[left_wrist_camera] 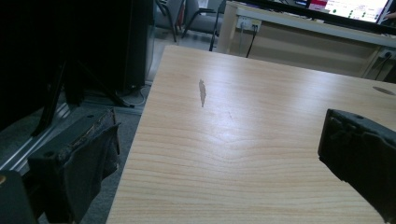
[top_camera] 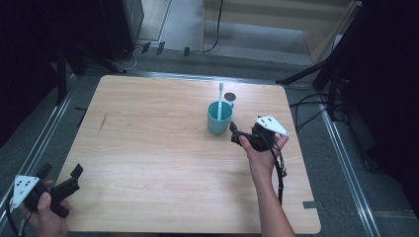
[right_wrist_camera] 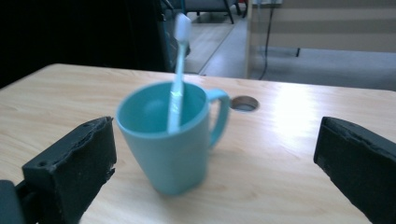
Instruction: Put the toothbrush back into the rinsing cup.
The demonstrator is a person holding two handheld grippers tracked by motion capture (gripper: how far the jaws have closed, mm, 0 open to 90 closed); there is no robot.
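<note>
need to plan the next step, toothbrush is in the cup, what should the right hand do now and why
Probably draw the right gripper back from the cup: the toothbrush already stands inside, and the open fingers hold nothing, apart from the cup.

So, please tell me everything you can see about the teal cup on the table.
The teal cup looks like smooth plastic, wider at its rim than at its base, with one loop handle on the side. It stands upright on the wooden table, near the far edge, just in front of a round hole in the tabletop. A toothbrush leans inside it, head up, above the rim. The right gripper is close beside it, jaws wide, not touching.
</note>
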